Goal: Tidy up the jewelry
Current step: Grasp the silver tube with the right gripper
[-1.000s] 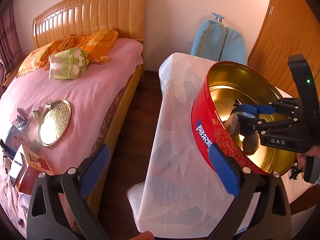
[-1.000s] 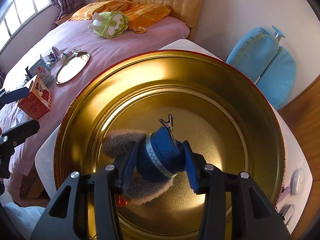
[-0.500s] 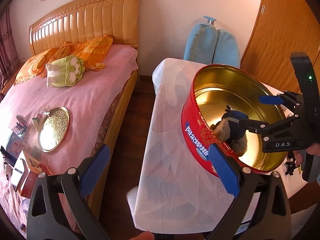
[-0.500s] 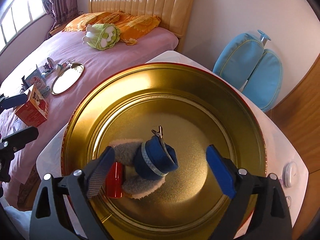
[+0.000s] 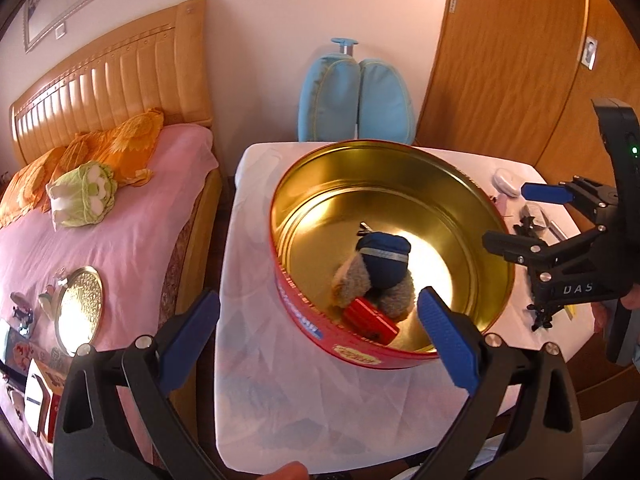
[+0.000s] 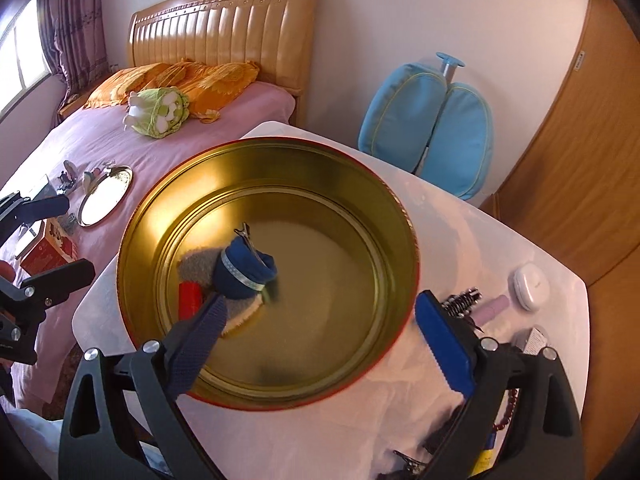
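Fingers: left gripper [image 5: 320, 332] and right gripper [image 6: 320, 332] both spread, empty | red tin [image 6: 400, 220] on white-covered table [image 6: 500, 248] | pink bed [image 5: 132, 220] beside

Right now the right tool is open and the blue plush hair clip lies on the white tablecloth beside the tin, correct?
Not quite. The blue plush hair clip lies inside the red tin, on its gold floor, as the right wrist view shows. The right tool is indeed open.
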